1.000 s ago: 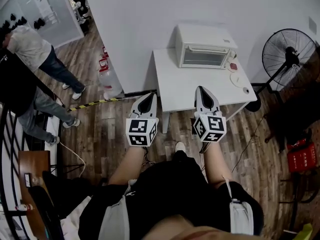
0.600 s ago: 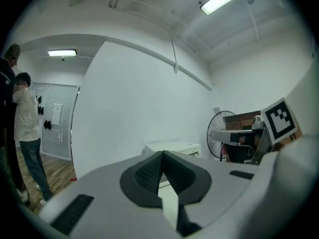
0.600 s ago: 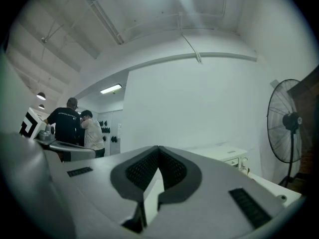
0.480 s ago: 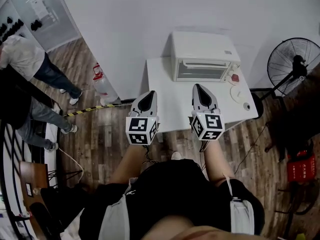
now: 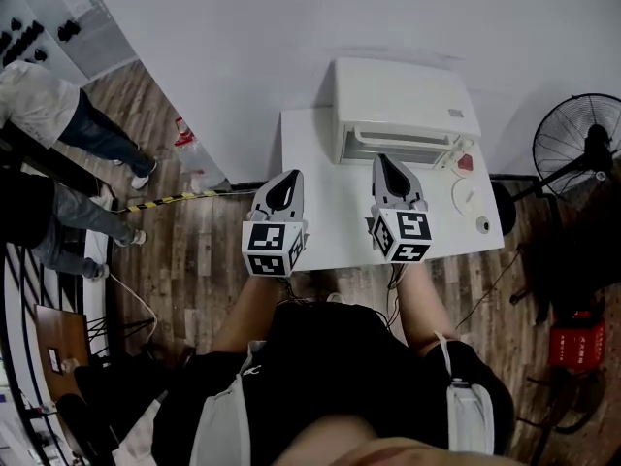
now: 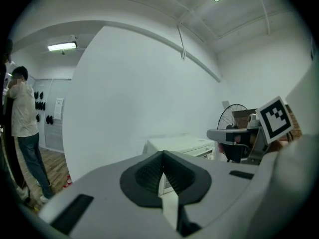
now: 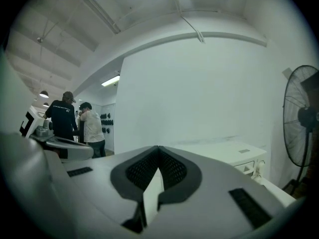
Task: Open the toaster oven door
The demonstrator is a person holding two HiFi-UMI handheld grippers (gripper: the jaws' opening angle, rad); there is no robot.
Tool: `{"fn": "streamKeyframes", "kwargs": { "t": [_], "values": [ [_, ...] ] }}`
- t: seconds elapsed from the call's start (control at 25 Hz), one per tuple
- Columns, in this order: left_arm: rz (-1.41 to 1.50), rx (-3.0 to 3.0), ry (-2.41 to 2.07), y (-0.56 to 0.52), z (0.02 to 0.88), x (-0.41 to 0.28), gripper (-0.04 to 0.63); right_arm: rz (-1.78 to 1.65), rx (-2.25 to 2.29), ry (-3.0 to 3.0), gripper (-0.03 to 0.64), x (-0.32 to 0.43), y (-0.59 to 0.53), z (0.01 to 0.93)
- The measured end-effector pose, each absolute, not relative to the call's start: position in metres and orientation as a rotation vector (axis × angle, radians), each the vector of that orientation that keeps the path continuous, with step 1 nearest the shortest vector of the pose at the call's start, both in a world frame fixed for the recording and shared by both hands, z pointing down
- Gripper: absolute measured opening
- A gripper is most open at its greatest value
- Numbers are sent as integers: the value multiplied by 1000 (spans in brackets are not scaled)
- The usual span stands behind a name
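Note:
A white toaster oven (image 5: 403, 100) stands at the back of a small white table (image 5: 325, 216) against the wall, its door (image 5: 398, 145) closed. My right gripper (image 5: 384, 162) is shut and empty, its tip over the table just in front of the door. My left gripper (image 5: 285, 179) is also shut and empty, hovering above the table's left edge. In the left gripper view the closed jaws (image 6: 162, 154) point at the oven (image 6: 182, 145). Seen from the right gripper (image 7: 158, 148), the oven (image 7: 234, 153) lies ahead to the right.
To the right of the oven, a red-topped item (image 5: 464, 161) and small white pieces (image 5: 464, 197) lie on the table. A standing fan (image 5: 582, 153) is on the right, with a red crate (image 5: 572, 343) nearer. People (image 5: 49, 115) stand at far left beside a water bottle (image 5: 184, 149).
The view has closed in on the table. Both grippers have moved forward from over the floor to above the tabletop, the right one ending near the oven front. Both jaws stayed shut.

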State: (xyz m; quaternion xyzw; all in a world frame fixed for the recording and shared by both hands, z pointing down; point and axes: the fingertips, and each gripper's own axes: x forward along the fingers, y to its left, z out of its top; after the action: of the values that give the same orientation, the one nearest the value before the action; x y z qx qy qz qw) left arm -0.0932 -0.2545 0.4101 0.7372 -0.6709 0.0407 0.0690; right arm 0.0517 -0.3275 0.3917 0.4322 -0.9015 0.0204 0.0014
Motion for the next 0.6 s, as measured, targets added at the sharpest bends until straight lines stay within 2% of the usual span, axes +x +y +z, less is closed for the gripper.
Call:
{"fn": "streamKeyframes", "kwargs": {
  "t": [0.28, 0.4, 0.48, 0.6],
  "values": [
    [135, 2278, -1983, -286, 406, -115, 14, 90, 1369, -2763, 5, 27, -355, 403],
    [134, 2304, -1965, -295, 403, -122, 13, 111, 1317, -2713, 92, 13, -364, 412],
    [131, 2308, -1953, -299, 405, -129, 13, 120, 1307, -2642, 117, 6, -371, 422],
    [119, 2310, -1941, -304, 407, -138, 14, 132, 1298, -2535, 120, -1, -383, 435]
  ]
}}
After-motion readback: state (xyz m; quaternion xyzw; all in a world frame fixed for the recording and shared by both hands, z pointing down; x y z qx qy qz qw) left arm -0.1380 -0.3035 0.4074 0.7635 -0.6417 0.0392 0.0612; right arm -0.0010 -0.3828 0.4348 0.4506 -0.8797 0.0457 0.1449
